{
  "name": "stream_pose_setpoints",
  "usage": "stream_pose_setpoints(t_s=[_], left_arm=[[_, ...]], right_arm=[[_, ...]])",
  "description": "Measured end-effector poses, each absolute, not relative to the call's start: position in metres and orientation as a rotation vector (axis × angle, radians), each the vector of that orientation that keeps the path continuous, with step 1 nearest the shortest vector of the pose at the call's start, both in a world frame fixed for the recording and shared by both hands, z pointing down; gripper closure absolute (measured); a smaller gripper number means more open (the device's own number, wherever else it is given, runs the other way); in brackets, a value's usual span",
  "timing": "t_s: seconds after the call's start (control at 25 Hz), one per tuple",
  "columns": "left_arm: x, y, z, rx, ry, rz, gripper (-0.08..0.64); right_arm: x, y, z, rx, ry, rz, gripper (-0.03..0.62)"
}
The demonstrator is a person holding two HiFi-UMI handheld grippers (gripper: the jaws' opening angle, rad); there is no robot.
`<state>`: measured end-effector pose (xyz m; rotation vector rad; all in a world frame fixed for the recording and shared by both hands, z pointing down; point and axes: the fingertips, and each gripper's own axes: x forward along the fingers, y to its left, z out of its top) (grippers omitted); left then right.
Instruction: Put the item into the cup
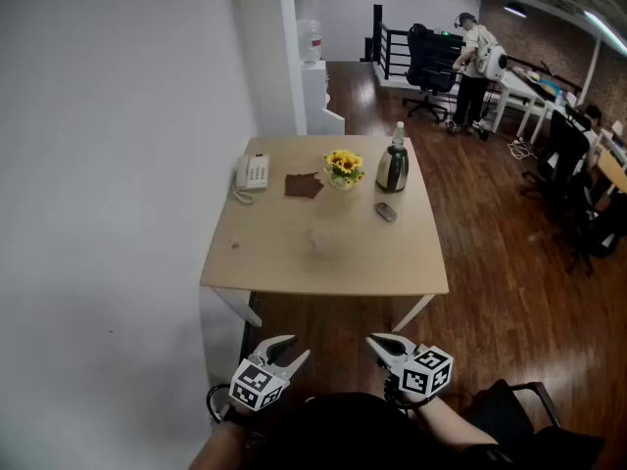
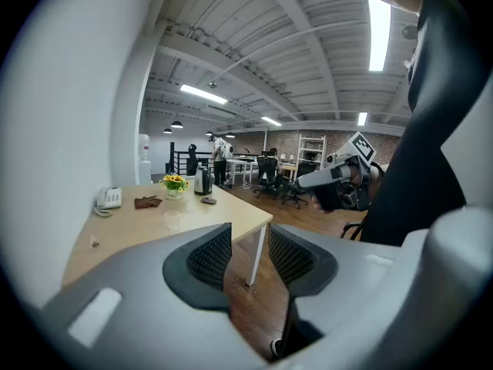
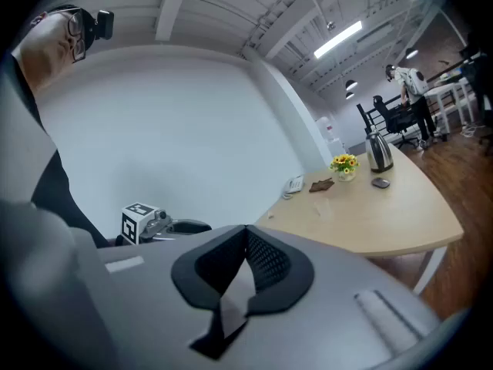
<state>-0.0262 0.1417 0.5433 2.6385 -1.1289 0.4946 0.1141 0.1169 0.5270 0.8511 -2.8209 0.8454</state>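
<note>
The clear cup (image 1: 323, 240) stands mid-surface (image 1: 284, 267), with a small item (image 1: 234, 245) towards the left edge. Well short of both, the left hand-held gripper (image 1: 300, 348) is released and empty; the right hand-held gripper (image 1: 374, 342) is clenched on nothing.

Bright, even light comes from ceiling light strips (image 2: 204, 93), leaving a soft sheen on the wooden floor (image 1: 490, 262) and a weak shadow under the table (image 1: 284, 262). Both gripper views bulge inside a dark round vignette; the clear cup (image 1: 323, 240) shows only faintly.
</note>
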Motion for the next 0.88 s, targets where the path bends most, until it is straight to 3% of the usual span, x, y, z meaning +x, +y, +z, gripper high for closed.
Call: stream_pose_setpoints(t_s=[0.44,0.88], left_arm=[[-0.005,0.130,0.552,2.627,-1.142,0.535,0.414],[-0.030,0.104,0.554,2.584,-1.212,0.540,0.414]], right_arm=[[0.129,0.110,0.537,0.800,-2.817,0.849,0.584],[0.112,0.087,0.541,0.726,-2.806,0.849,0.584]])
